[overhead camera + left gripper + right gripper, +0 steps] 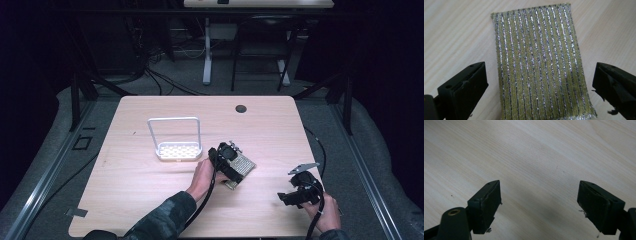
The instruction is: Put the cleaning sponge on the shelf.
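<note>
— While the left gripper (pixel 231 161) hovers over it, what else sits on the tabletop (pixel 150 190)?

— A small white rack (pixel 176 140) with a tall wire-loop handle and a perforated base stands just to the left of the work, apart from it. A dark round grommet hole (pixel 241 108) lies near the far edge. Nothing stands between the gripper and the cloth.

— And the cloth itself?

— A rectangular scouring cloth (pixel 539 62) lies flat near the middle of the tabletop, slightly right of centre. In the left gripper view it runs lengthwise between the jaws, olive-yellow with silvery metallic threads in close parallel stripes, edges a little frayed.

— Is the left gripper holding it?

— No. Its jaws are spread wide, one on each side of the cloth, not touching it.

— The right gripper (pixel 295 192)?

— It is held near the front right corner, well apart from the cloth, jaws likewise spread with only pale wood grain between them. The jaw pads are flat, black and blocky, with scuffed edges.

— The surface?

— Light wood-grain laminate, smooth, with rounded corners.
</note>
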Tool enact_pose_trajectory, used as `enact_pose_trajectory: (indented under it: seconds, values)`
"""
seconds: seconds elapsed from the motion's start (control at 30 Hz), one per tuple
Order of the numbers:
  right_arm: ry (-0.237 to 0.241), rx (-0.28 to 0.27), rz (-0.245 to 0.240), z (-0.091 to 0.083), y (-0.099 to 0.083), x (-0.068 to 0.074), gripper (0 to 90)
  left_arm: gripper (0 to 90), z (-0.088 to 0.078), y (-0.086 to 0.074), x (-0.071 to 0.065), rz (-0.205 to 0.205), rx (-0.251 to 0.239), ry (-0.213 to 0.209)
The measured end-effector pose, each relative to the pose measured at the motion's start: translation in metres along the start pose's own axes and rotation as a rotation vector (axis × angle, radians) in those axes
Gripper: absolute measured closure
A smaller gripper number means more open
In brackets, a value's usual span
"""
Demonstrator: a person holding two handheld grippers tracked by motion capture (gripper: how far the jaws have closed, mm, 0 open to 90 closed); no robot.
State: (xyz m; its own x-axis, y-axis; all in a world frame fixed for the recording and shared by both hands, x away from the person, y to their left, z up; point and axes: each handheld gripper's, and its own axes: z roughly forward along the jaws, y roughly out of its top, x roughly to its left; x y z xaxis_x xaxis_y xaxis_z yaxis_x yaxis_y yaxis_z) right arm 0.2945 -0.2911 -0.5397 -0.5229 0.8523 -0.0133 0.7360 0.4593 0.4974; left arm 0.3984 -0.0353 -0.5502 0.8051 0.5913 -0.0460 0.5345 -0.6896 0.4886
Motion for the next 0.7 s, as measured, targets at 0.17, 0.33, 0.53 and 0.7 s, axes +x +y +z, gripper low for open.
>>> enact_pose_trajectory:
  seconds: [0.17,0.33,0.53,0.7]
  values:
    - [-0.002,-0.006,-0.002,0.000,0.000,0.000,19.0,0.0,0.008,0.000,0.001,-0.011,0.024,-0.008]
    - [-0.003,-0.005,-0.002,0.000,0.000,0.000,19.0,0.1,0.012,0.000,-0.001,-0.006,0.037,-0.009]
    - [0.000,-0.006,-0.001,0.000,0.000,0.000,19.0,2.5,0.018,-0.002,-0.007,0.024,0.055,0.025]
    - [-0.001,-0.007,-0.001,0.000,0.000,0.000,19.0,5.6,0.016,-0.003,-0.009,0.025,0.047,0.038]
